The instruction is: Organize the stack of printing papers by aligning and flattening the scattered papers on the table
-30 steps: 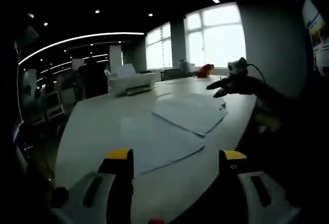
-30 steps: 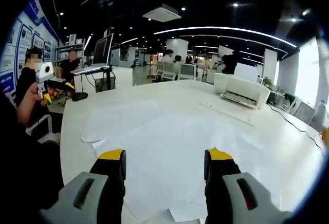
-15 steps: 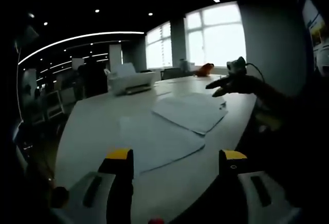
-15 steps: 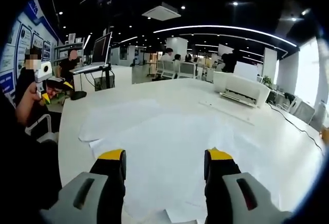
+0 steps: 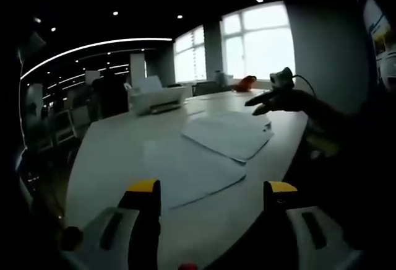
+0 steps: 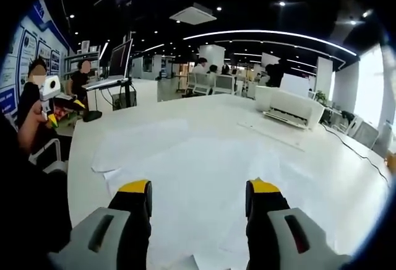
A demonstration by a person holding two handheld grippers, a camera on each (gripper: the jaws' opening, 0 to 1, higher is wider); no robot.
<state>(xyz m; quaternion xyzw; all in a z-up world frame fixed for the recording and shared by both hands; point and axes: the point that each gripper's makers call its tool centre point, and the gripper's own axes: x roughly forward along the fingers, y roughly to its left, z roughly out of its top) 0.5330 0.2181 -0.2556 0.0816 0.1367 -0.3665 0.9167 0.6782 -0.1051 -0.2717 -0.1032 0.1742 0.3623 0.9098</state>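
Change since earlier: in the right gripper view the sheets have slid slightly down and left in the picture, so that camera has eased forward over the table; the left gripper view has hardly shifted.
Left gripper (image 5: 212,194): yellow-tipped jaws spread apart with nothing between them, hovering at the near edge of the table (image 5: 117,152).
Right gripper (image 6: 200,194): jaws likewise apart and empty, poised just above the nearest sheet; it also shows at the right of the left gripper view (image 5: 265,101), held out over the far pile.
Papers (image 6: 204,171): white sheets lying loose on the white table, fanned and overlapping, not squared.
Nearer sheets (image 5: 192,169): lying just ahead of the left jaws.
Farther pile (image 5: 230,134): thicker, skewed to the nearer sheets, its corner overlapping them.
Look: thin, flat, edges faint against the tabletop.
Risk: a jaw tip coming down on one sheet will likely push or crease it alone, fanning the stack further.
Risk: sheets near the table's edge could slide off if swept toward the person.
Background: a printer (image 6: 289,109) sits far right.
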